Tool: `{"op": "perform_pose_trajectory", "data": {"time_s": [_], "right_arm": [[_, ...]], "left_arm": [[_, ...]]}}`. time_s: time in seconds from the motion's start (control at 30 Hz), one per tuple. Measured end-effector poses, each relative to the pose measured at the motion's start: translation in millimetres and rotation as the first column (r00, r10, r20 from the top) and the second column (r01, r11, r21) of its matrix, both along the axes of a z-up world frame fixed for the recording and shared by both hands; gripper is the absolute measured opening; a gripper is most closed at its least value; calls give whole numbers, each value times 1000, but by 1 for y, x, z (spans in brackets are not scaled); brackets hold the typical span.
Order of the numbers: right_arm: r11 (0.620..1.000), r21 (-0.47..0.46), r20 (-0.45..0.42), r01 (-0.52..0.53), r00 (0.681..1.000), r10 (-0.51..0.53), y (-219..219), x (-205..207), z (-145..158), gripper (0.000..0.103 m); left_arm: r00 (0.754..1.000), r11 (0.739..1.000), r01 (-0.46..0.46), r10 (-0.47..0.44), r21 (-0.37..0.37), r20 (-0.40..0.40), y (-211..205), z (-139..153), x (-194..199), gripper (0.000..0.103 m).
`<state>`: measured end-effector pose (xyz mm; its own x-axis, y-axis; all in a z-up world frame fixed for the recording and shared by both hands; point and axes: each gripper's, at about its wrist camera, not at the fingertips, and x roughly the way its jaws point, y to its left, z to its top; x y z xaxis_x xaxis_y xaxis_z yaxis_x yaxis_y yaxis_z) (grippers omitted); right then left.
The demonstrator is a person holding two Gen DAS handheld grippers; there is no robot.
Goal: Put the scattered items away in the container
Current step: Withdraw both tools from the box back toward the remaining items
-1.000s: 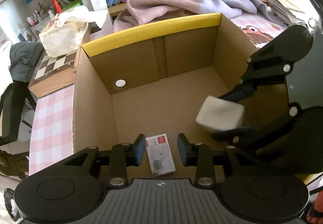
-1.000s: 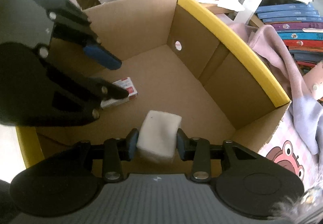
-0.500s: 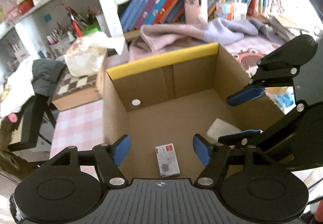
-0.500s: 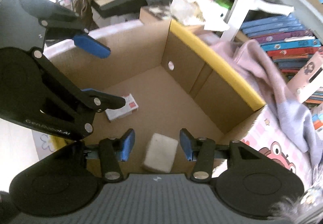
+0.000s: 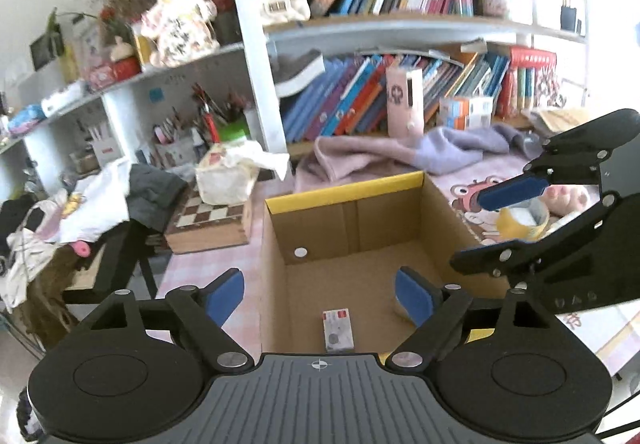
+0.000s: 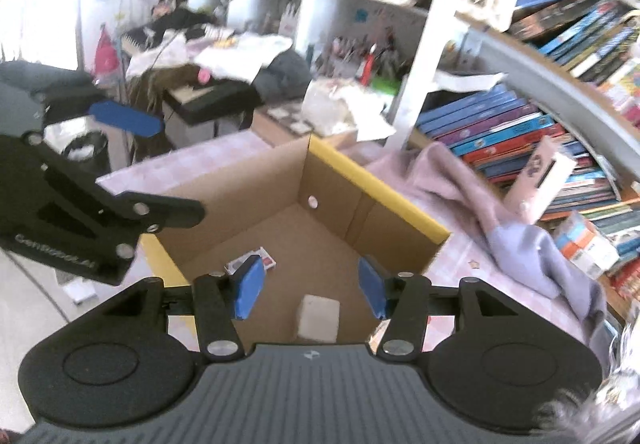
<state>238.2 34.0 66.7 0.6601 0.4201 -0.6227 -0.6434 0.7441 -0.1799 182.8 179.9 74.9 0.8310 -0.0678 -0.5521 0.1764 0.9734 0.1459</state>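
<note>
Pink blanket [image 5: 384, 158] behind cardboard box [image 5: 344, 192]

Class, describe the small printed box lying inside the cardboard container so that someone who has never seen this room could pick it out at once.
Find the open cardboard box with the yellow-edged rim on the pink checked tablecloth below the bookshelves. On its floor lie two things. The small flat packet, grey-white with a red band at one end, is the one wanted; its neighbour, the white block, is plain and thicker.
</note>
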Motion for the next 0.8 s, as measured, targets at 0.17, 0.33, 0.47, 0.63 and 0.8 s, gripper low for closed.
{"op": "perform_pose_trajectory", "data": {"time_s": [0.17,0.33,0.47,0.63,0.8], "right_arm": [[998,44,21,48,999,-48,-12,-36,11,53],[992,89,40,84,995,-88,-22,-73,18,55],[984,131,56,124,990,-132,-33,-105,21,58],[972,163,86,168,979,-184,-44,-144,20,68],[960,178,129,216,962,-240,-54,-177,14,74]], "left_arm": [[999,1000,-8,8,-14,32,1,9,-37,87],[998,999,-15,17,-35,61,0,16,-73,88],[997,998,-11,16,-61,79,-3,18,-101,90],[995,995,-6,16,-99,102,-13,16,-133,95],[993,993,-8,22,-122,115,-24,12,-157,95]]}}
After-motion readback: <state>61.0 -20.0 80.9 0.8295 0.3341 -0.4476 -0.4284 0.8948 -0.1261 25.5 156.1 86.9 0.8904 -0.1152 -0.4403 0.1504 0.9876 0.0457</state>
